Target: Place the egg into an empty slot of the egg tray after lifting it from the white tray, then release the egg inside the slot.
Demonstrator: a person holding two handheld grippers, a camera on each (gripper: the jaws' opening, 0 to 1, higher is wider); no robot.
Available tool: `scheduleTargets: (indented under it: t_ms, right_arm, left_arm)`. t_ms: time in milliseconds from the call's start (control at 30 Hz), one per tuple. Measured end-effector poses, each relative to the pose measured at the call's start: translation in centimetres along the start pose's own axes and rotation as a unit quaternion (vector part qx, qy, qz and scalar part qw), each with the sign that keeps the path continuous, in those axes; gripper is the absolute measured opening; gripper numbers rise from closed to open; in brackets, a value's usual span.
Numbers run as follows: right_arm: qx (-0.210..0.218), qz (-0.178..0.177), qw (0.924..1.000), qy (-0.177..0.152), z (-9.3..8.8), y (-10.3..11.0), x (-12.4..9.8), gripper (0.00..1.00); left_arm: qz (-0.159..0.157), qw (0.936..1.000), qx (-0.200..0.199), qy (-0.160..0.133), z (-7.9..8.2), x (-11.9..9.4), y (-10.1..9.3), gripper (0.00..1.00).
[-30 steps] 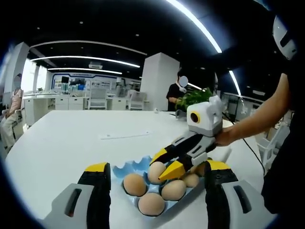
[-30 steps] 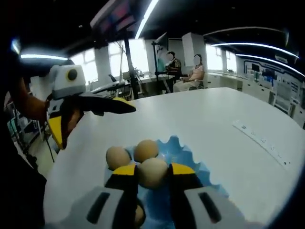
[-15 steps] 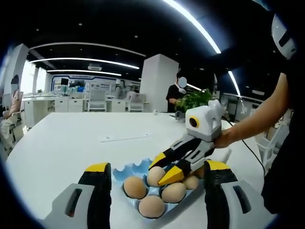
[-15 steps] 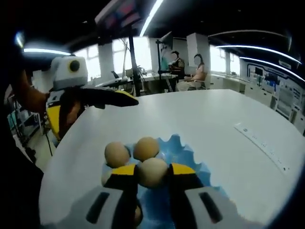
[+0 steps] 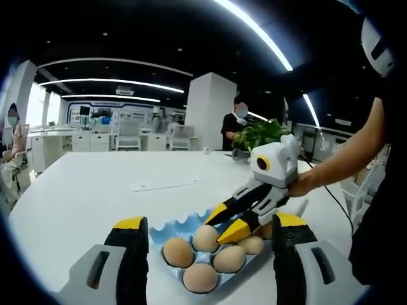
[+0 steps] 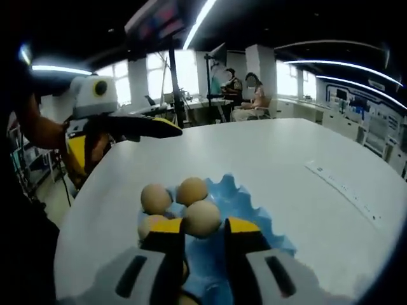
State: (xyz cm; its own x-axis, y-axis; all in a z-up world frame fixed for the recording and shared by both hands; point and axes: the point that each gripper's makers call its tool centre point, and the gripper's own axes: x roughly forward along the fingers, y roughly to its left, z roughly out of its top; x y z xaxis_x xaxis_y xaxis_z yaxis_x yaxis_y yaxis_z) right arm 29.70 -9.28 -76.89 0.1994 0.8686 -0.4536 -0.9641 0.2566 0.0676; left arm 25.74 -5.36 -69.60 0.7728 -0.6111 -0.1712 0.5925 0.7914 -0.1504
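Observation:
A blue egg tray (image 5: 166, 225) lies on the white table with several brown eggs in its slots. My right gripper (image 5: 226, 222) reaches in from the right, its yellow tips just above and beside one egg (image 5: 206, 238). In the right gripper view that egg (image 6: 202, 218) rests in a slot of the tray (image 6: 254, 216), just past the tips of my right gripper (image 6: 203, 223), whose jaws stand narrowly apart. My left gripper (image 5: 210, 222) hovers wide open over the tray's near side, holding nothing. The left gripper (image 6: 149, 127) also shows at upper left, held in a hand.
The tray sits on a broad white table (image 5: 95, 184). A thin white strip (image 5: 166, 185) lies farther back on it. A potted plant (image 5: 261, 133) stands at the far edge. The person's arm (image 5: 343, 165) comes in from the right. People stand or sit in the background.
My right gripper has drawn back slightly, so the egg now sits ahead of its tips rather than between them. The egg stays in its slot. My left gripper stays open.

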Motion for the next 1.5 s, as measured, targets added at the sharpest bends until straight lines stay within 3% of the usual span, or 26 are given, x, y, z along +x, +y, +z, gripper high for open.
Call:
scheduleTargets:
  t_ms: [267, 700, 1000, 1333, 1367, 1500]
  right_arm:
    - [0.025, -0.044, 0.9982, -0.031, -0.1, -1.6, -3.1, 0.23]
    - [0.059, -0.124, 0.9901, -0.028, -3.6, -4.5, -10.2, 0.24]
    - [0.089, -0.185, 0.9779, -0.038, -5.4, -6.3, -15.5, 0.24]
    - [0.105, -0.26, 0.9596, -0.019, -8.4, -9.0, -21.1, 0.24]
    - [0.103, -0.279, 0.9549, -0.008, -9.0, -9.6, -21.8, 0.24]
    - [0.111, -0.294, 0.9492, 0.004, -10.3, -10.2, -23.0, 0.24]
  left_arm:
    - [-0.002, 1.0, 0.004, 0.002, 0.1, 0.1, -0.2, 0.8]
    - [-0.002, 1.0, 0.005, -0.001, 0.2, 0.5, -0.5, 0.8]
    - [-0.002, 1.0, 0.005, 0.0, 0.3, 0.4, -0.6, 0.8]
    - [-0.006, 0.9999, 0.012, 0.002, 0.3, 0.5, -1.0, 0.79]
    - [-0.006, 0.9999, 0.012, 0.003, 0.3, 0.5, -1.0, 0.79]
    - [-0.005, 0.9999, 0.014, 0.003, 0.3, 0.5, -0.9, 0.79]
